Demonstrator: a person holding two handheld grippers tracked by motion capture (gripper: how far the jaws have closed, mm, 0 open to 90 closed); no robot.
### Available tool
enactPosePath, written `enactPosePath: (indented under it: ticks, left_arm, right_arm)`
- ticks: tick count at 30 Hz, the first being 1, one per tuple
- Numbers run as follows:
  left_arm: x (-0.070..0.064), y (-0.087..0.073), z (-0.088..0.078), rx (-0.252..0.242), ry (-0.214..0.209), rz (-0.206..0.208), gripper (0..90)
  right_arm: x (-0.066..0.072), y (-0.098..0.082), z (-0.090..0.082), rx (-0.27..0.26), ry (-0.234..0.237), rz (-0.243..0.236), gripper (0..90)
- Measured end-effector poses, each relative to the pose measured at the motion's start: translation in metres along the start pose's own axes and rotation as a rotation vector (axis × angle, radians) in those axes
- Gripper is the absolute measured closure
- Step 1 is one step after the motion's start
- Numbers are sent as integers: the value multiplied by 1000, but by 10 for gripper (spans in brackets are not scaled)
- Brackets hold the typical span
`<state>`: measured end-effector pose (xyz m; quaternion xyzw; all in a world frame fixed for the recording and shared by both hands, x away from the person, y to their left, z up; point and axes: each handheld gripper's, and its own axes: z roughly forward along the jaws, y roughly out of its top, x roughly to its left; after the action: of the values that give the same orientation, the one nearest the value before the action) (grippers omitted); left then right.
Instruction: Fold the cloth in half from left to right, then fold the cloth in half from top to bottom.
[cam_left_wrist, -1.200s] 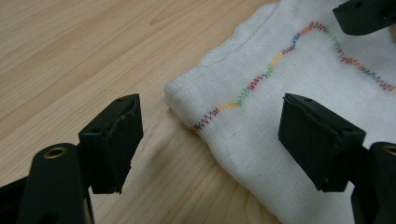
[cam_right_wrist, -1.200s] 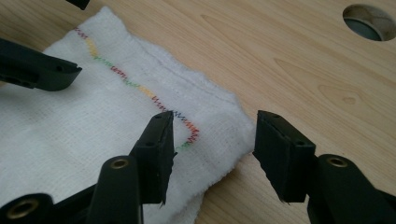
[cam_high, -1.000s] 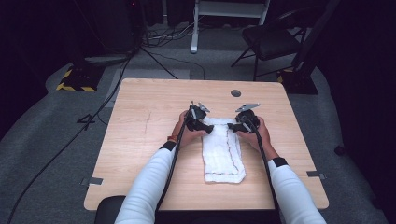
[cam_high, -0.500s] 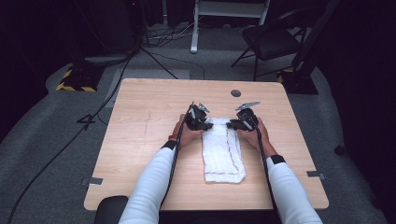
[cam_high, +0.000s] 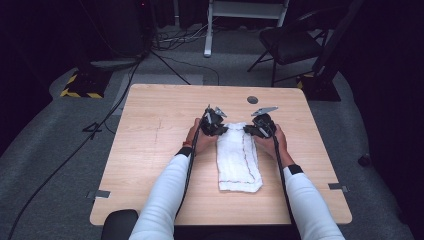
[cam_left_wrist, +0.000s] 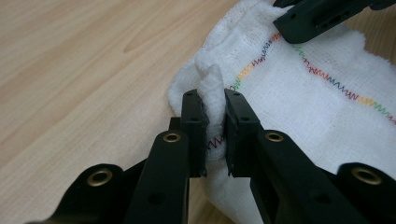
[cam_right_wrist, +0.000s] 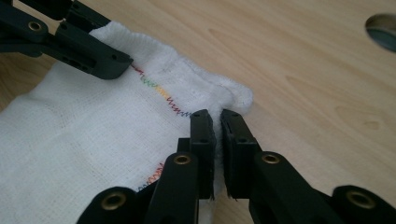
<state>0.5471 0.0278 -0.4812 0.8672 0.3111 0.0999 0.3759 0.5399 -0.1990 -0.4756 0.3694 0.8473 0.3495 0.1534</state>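
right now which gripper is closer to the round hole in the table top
Right. The right gripper grips the cloth at its far right corner, just below the round hole. The left gripper grips the far left corner, farther from it.

a darkened recording studio or lab, not a home: a lone wooden counter (cam_high: 150, 150) stands on grey carpet (cam_high: 60, 165), its spot marked by tape (cam_high: 98, 194). cables (cam_high: 165, 55) trail to stands, a hazard-striped base (cam_high: 80, 92) sits at left, and a black chair (cam_high: 287, 47) waits behind.
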Motion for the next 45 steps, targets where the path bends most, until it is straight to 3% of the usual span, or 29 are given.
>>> enactPosePath:
  ticks: [3,8,30,35,45]
  left_arm:
    - [3,8,-4,-18,12,-3,804]
    - [2,19,-10,-25,54,25,806]
    - [6,40,-30,-95,117,66,807]
    - [5,43,-34,-105,119,72,807]
    - [-4,38,-45,-129,70,107,799]
  right_arm:
    - [-1,5,-4,-21,-20,-14,843]
    - [-2,14,-10,-56,-55,-18,844]
    - [-2,41,-32,-153,-98,-66,847]
    - [-3,45,-35,-164,-104,-73,847]
    - [2,38,-47,-164,-90,-97,847]
